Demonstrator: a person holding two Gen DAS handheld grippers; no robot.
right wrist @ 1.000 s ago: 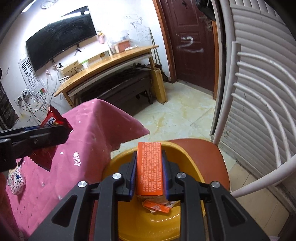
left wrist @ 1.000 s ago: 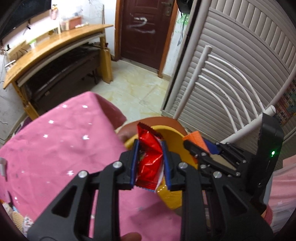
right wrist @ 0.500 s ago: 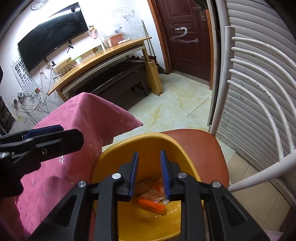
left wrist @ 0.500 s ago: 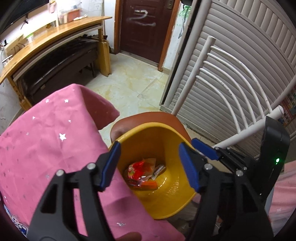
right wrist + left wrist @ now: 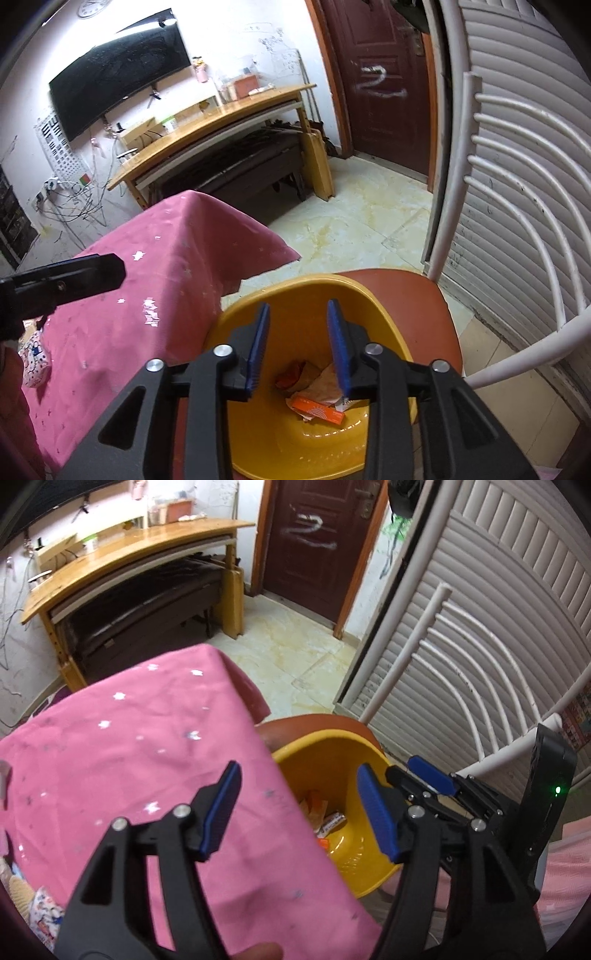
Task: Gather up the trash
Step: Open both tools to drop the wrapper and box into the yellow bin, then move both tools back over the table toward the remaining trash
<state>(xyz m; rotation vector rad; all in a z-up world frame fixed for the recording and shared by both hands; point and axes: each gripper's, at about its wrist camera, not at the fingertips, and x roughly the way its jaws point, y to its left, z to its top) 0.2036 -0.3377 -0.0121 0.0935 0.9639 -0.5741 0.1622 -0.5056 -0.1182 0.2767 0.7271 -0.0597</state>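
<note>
- We see our left gripper (image 5: 301, 810) with its blue fingers spread wide and nothing between them, above the edge of the pink star cloth (image 5: 147, 760).
- Our right gripper (image 5: 298, 345) hangs over the round yellow plastic bowl (image 5: 295, 291); its fingers are moving apart and pinch nothing.
- The trash, an orange box (image 5: 317, 405) and crumpled wrappers (image 5: 314, 378), lies at the bottom of the bowl.
- The bowl sits on the red-brown seat of a white chair (image 5: 417, 306).
</note>
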